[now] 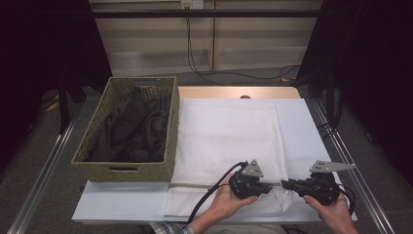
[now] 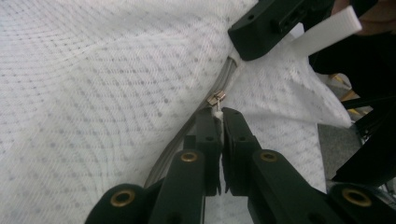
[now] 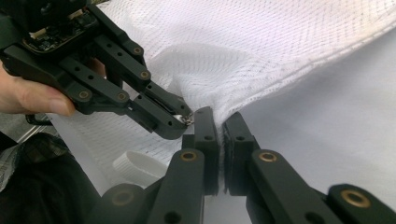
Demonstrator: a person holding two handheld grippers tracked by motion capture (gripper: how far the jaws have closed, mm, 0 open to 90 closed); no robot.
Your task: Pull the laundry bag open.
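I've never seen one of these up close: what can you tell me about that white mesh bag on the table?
The white mesh bag lies flat on the table, right beside a woven basket of dark clothes. It looks like soft netted fabric, with a grey zipper running across its near end. The left gripper is shut on the small metal zipper pull, while the right gripper pinches the fabric at the zipper's end.

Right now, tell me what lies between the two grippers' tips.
High view: a short stretch of the white mesh laundry bag and its grey zipper runs between the left gripper and the right gripper, each clamped on it.
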